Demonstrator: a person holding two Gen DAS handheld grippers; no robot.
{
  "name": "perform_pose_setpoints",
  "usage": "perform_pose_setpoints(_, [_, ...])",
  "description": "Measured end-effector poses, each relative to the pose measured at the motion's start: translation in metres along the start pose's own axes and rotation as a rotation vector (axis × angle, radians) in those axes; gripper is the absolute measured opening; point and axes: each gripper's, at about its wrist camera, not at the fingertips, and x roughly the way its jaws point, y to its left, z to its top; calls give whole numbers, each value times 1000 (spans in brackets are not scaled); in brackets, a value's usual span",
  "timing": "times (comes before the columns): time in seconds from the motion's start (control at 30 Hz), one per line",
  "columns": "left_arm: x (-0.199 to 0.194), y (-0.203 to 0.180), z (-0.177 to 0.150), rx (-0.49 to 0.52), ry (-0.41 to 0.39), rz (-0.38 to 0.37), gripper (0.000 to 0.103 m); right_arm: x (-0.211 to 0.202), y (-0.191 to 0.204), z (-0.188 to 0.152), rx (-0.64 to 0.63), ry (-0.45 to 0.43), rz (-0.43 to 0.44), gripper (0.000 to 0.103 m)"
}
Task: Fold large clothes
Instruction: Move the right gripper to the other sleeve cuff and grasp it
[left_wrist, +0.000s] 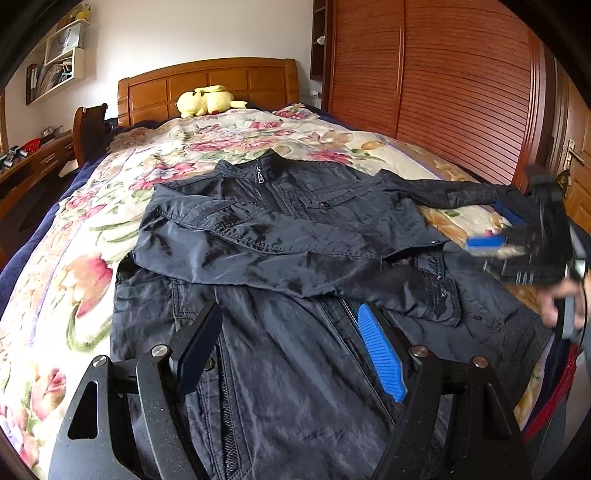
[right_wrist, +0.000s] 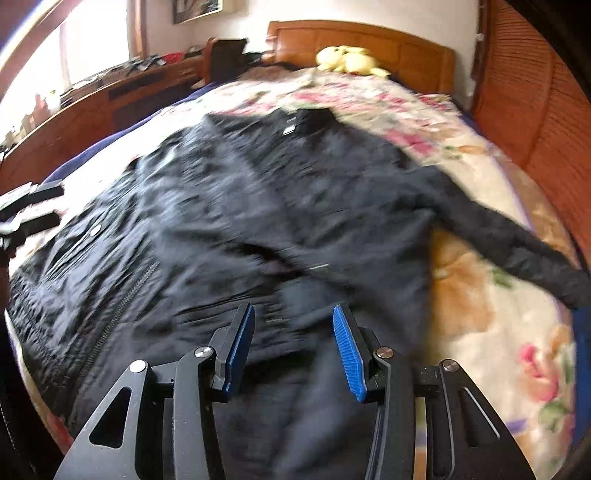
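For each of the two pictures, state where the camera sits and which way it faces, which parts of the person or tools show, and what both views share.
Left wrist view: on the left gripper, facing up the bed toward the headboard; jaws apart over the black jacket; the right gripper and a hand show at right.
Right wrist view: on the right gripper, jaws apart, facing the same way; the left gripper's fingers show at the left edge.
Shared: jacket, floral bedspread, yellow plush toy.

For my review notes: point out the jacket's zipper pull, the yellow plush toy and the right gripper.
Zipper pull (left_wrist: 259, 176), left wrist view, on the metal tab below the collar.
Yellow plush toy (left_wrist: 207, 100), left wrist view, its body.
Right gripper (right_wrist: 293, 347), right wrist view, midway between fingertips.
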Motion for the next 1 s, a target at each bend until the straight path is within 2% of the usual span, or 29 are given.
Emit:
perform_pose_setpoints(0.13, [4, -4, -1, 7, 11, -4, 77, -16, -54, 8, 35, -22, -105, 62])
perform_pose_setpoints(0.4, [11, -6, -1, 10, 30, -14, 77, -28, -172, 33, 111, -3, -323, 64])
perform_pose_setpoints(0.7, [29, -7, -4, 8, 78, -16, 77, -11, -270, 62, 226, 64, -467, 64])
perform_pose_setpoints(0.83, [37, -9, -5, 9, 99, -23, 77, -1, -309, 65, 309, 123, -524, 71])
perform_pose_setpoints(1.0, [45, -13, -5, 14, 119, -28, 77, 10, -341, 80, 397, 171, -580, 74])
